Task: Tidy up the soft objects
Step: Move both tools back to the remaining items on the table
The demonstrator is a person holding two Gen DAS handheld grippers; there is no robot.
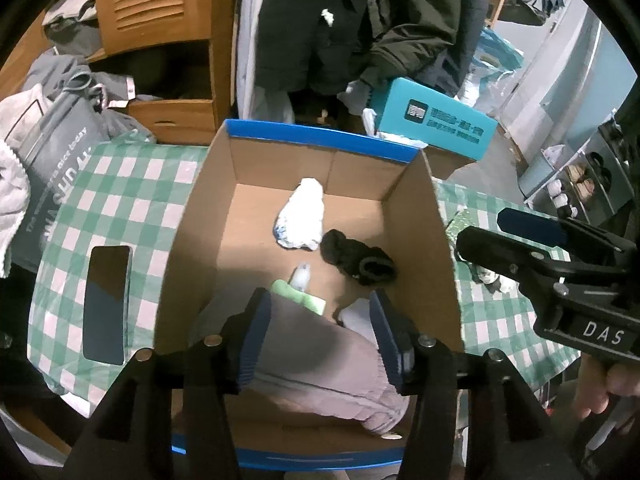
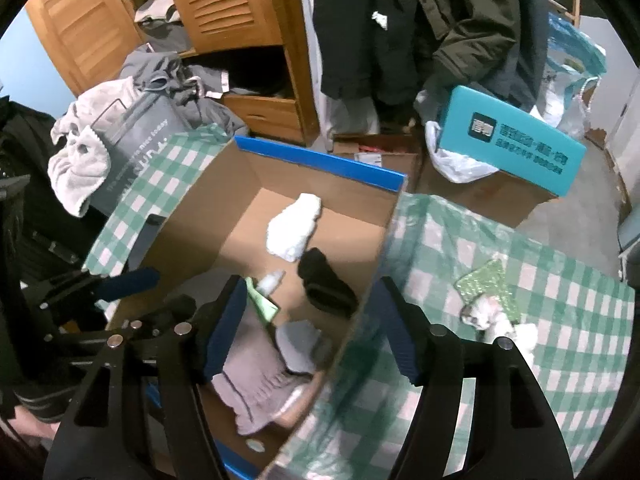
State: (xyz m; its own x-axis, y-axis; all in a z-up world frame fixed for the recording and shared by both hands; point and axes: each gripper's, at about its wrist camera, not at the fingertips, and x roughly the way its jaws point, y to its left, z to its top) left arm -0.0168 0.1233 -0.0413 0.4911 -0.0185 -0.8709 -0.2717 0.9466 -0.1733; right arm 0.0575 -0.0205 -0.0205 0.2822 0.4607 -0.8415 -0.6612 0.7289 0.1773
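An open cardboard box (image 1: 200,240) (image 2: 192,220) with a blue rim stands on a green checked cloth (image 1: 120,200). In it lie a white cloth (image 1: 300,216) (image 2: 294,224), a black sock (image 1: 356,258) (image 2: 324,284), a small bottle (image 1: 301,274) and a green item (image 1: 300,298). A grey-mauve garment (image 1: 320,364) (image 2: 252,376) fills the box's near end. My left gripper (image 1: 322,340) hangs open over that garment, its pads apart from it. My right gripper (image 2: 310,332) is open, straddling the box's right wall with nothing gripped.
A dark phone (image 1: 106,304) lies left of the box. A small plush toy with a glittery green piece (image 2: 488,300) sits on the cloth at right. Behind are a teal box (image 2: 508,140), a grey bag under clothes (image 1: 56,152), a wooden cabinet (image 2: 224,4) and hanging coats.
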